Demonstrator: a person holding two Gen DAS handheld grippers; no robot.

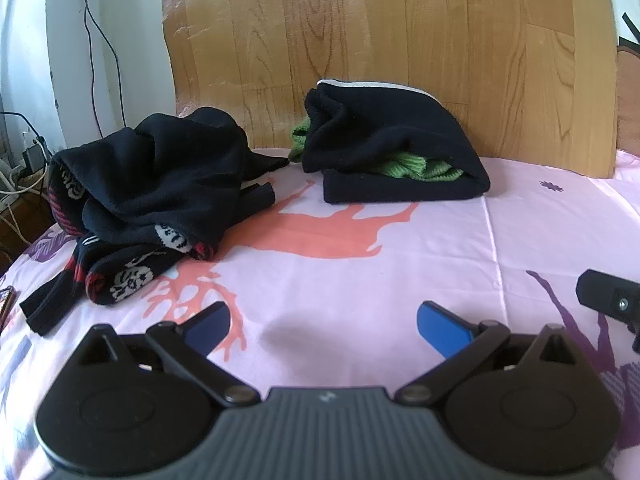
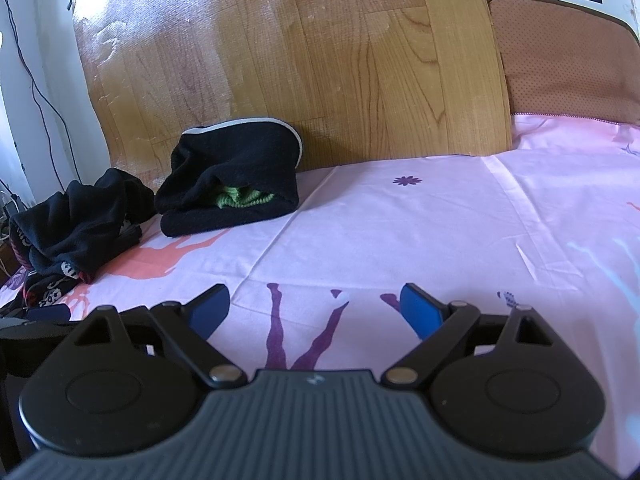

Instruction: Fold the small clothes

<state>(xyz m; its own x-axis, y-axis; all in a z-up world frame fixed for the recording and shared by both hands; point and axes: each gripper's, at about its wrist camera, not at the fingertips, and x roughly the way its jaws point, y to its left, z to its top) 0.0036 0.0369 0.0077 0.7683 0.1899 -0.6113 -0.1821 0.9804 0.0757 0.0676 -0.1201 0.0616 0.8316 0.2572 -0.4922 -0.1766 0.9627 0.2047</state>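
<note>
A crumpled pile of black clothes with white skull prints and red stripes (image 1: 132, 208) lies on the pink sheet at the left; it also shows in the right wrist view (image 2: 76, 232). A folded stack of black cloth with a green knit inside (image 1: 392, 148) sits against the wooden headboard, also in the right wrist view (image 2: 236, 184). My left gripper (image 1: 322, 326) is open and empty over the sheet, short of both piles. My right gripper (image 2: 314, 308) is open and empty, over bare sheet to the right of the stack. Part of the right gripper (image 1: 608, 296) shows at the left view's right edge.
The pink bedsheet (image 2: 440, 232) with coral and purple prints covers the bed. A wooden headboard (image 1: 360, 40) stands behind the clothes. A brown cushion (image 2: 568, 60) leans at the back right. Cables and a power strip (image 1: 24, 160) lie off the bed's left edge.
</note>
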